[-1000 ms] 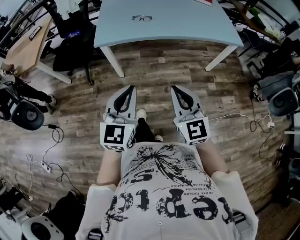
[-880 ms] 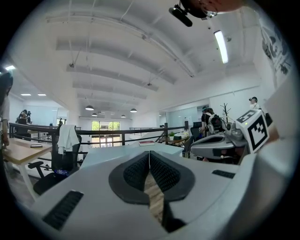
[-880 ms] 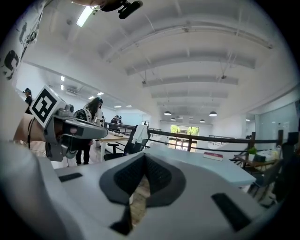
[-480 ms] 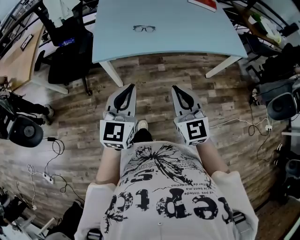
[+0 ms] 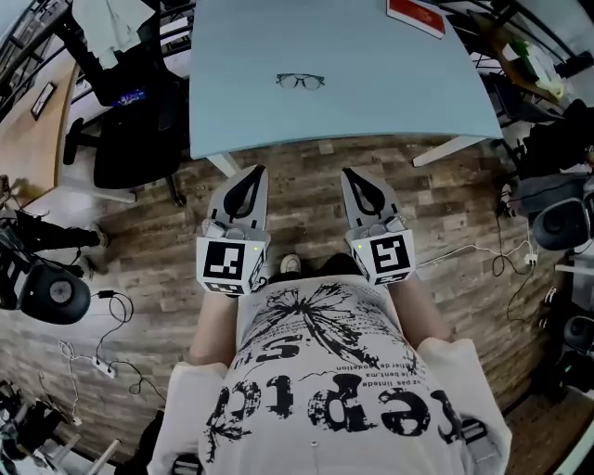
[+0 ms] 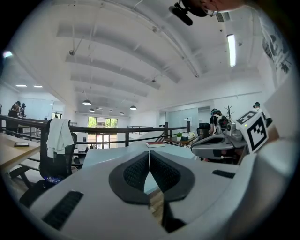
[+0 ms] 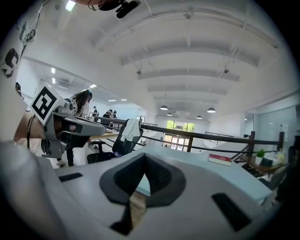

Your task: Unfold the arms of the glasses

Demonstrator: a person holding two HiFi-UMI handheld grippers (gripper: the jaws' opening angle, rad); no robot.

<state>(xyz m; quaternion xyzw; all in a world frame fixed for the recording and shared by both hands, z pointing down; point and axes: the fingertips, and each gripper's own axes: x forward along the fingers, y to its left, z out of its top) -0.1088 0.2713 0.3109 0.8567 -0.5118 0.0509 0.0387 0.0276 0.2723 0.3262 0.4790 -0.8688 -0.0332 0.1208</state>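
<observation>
A pair of dark-framed glasses (image 5: 300, 82) lies on the pale blue table (image 5: 371, 102), toward its middle left. Both grippers hang side by side over the wooden floor, just short of the table's near edge. My left gripper (image 5: 256, 171) is shut with nothing in it, its tips touching in the left gripper view (image 6: 149, 152). My right gripper (image 5: 348, 173) is shut and empty too, as the right gripper view (image 7: 144, 155) shows. The glasses do not show in either gripper view.
A red book (image 5: 417, 16) lies at the table's far right. A black office chair (image 5: 130, 121) with a white cloth stands left of the table beside a wooden desk (image 5: 28, 121). Cables (image 5: 111, 353) and bags lie on the floor on both sides.
I have walked toward the table: it and the glasses have come nearer in the head view. Both grippers stay shut and level in front of me.
</observation>
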